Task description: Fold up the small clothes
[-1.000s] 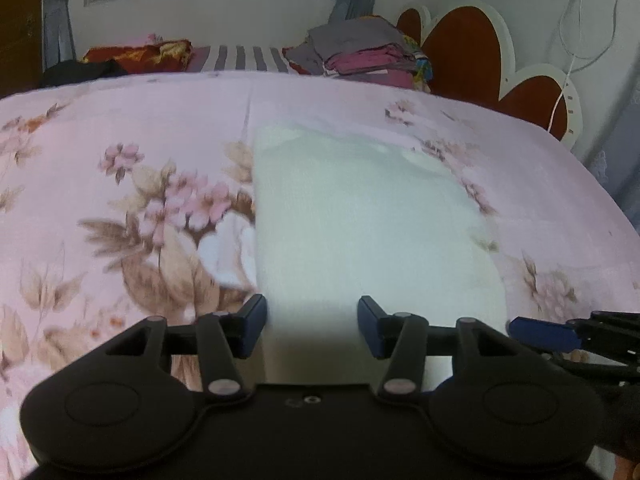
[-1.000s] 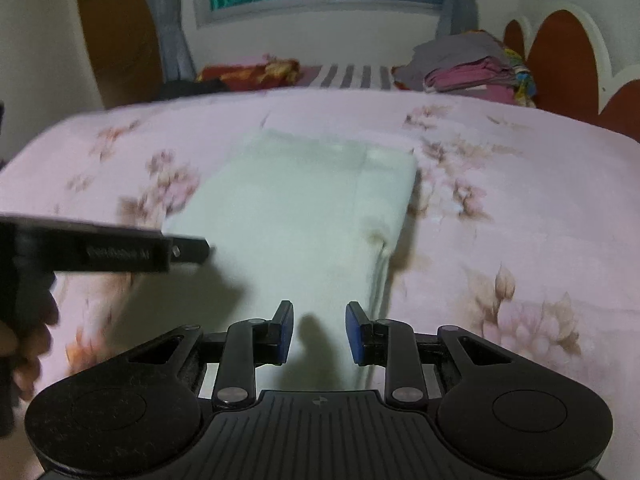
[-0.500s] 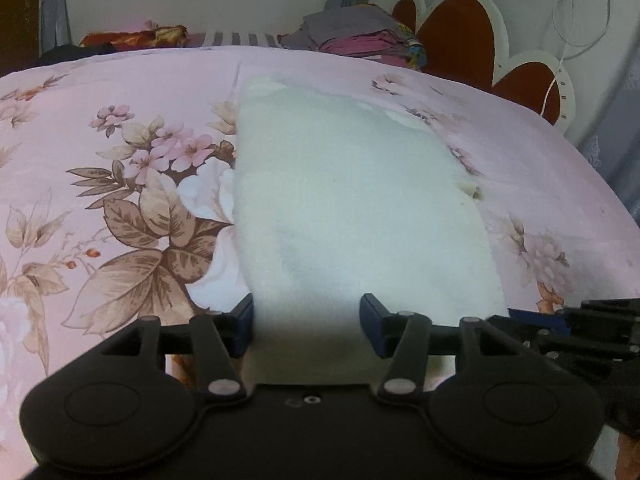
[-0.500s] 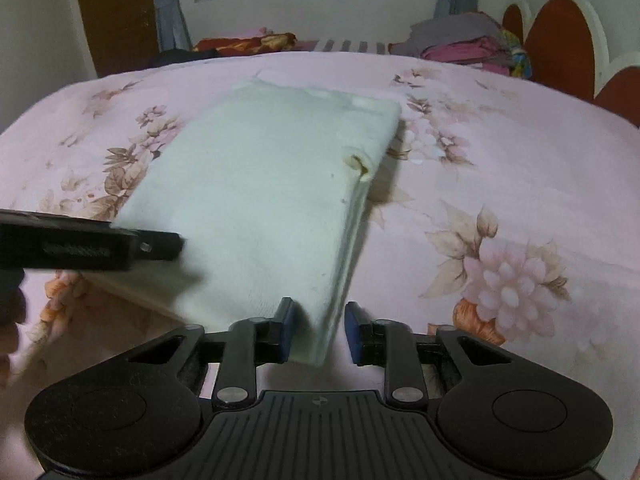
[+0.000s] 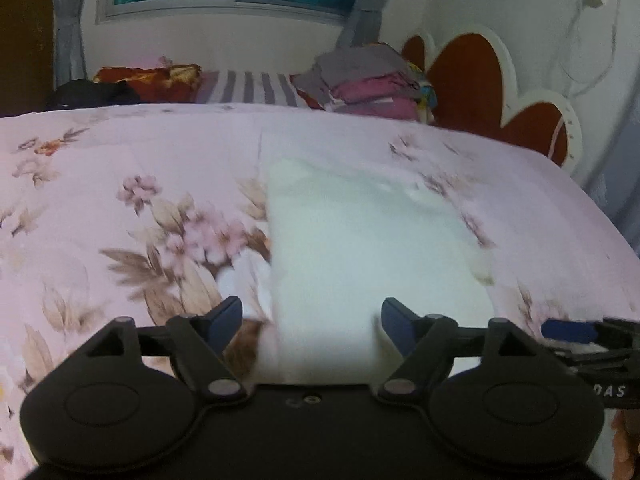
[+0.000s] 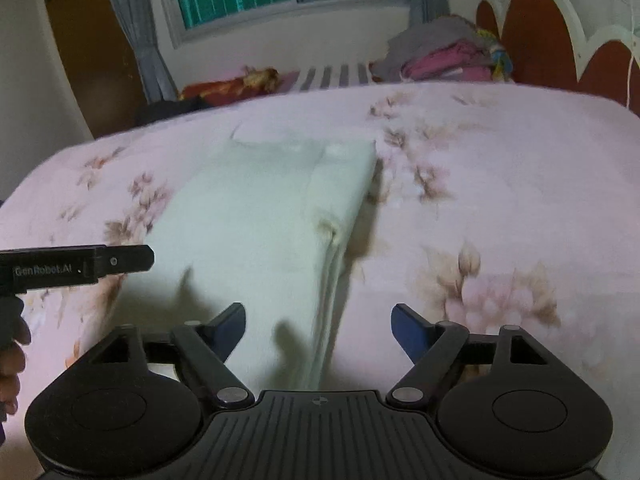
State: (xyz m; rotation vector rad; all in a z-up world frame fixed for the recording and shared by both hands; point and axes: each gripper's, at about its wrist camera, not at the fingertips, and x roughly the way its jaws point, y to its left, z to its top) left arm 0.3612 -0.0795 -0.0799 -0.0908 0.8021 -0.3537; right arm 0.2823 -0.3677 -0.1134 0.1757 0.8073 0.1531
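Observation:
A pale white-green folded garment point(image 5: 372, 248) lies flat on the pink floral bedspread point(image 5: 120, 208); it also shows in the right wrist view point(image 6: 264, 232). My left gripper point(image 5: 312, 322) is open, its blue pads either side of the garment's near left edge, holding nothing. My right gripper point(image 6: 318, 326) is open over the garment's near right edge, where stacked folded layers show. The right gripper appears at the right edge of the left wrist view point(image 5: 576, 334); the left gripper's side point(image 6: 80, 266) shows in the right wrist view.
A pile of folded grey and pink clothes point(image 5: 372, 84) sits at the far side of the bed by the red heart-shaped headboard point(image 5: 472, 80). A striped pillow point(image 5: 248, 88) and red cloth point(image 5: 148, 78) lie under the window.
Both grippers opened wide and let go of the garment's near edge. The garment dropped flat on the bed, and both grippers pulled back and up a little.

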